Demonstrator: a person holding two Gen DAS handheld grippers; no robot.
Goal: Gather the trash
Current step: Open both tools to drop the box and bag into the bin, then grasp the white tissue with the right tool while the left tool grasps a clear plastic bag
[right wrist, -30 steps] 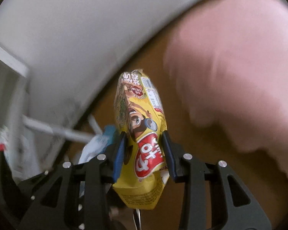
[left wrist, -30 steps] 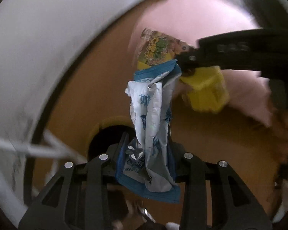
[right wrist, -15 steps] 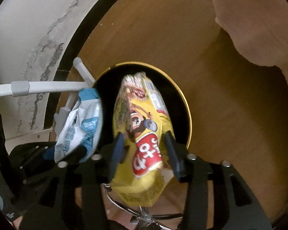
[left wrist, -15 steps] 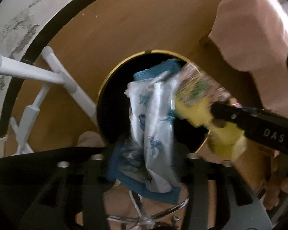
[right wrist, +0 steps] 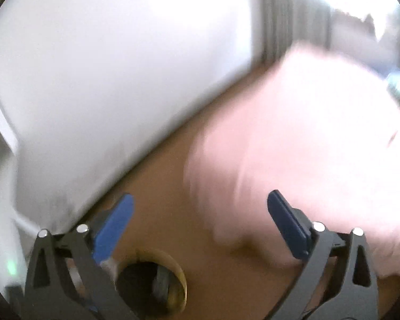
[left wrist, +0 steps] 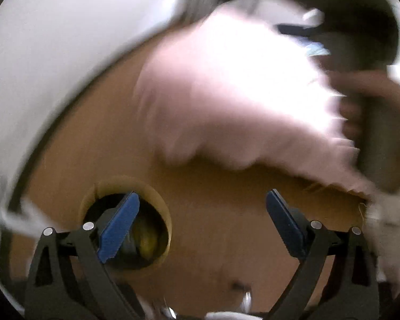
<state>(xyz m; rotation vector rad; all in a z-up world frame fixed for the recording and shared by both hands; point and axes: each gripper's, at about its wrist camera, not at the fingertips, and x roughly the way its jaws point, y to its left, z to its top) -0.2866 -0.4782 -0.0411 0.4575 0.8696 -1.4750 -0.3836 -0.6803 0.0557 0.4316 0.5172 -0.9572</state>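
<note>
Both views are blurred by motion. My left gripper [left wrist: 201, 213] has its jaws opening wide, with nothing between the blue pads [left wrist: 118, 224]. Below it, at the lower left, stands a round dark bin [left wrist: 165, 213] with a gold rim; a yellow wrapper [left wrist: 146, 240] lies inside. My right gripper [right wrist: 200, 218] also has its jaws opening, and they are empty. The same bin [right wrist: 181, 277] shows at the bottom of the right wrist view, with something pale and yellowish inside. Both grippers hang above the bin, apart from it.
A pink cloth [left wrist: 226, 93] lies over the wooden floor [left wrist: 213, 240] at the right; it also fills the right of the right wrist view as the pink cloth [right wrist: 320, 146]. A white wall [right wrist: 106, 66] runs along the left. A hand [left wrist: 360, 101] holding a dark handle shows at the upper right.
The blue-white wrapper has left my left gripper and the yellow snack bag my right; both jaws have spread wide. Both cameras have pulled up and away, so the bin looks smaller and lower.
</note>
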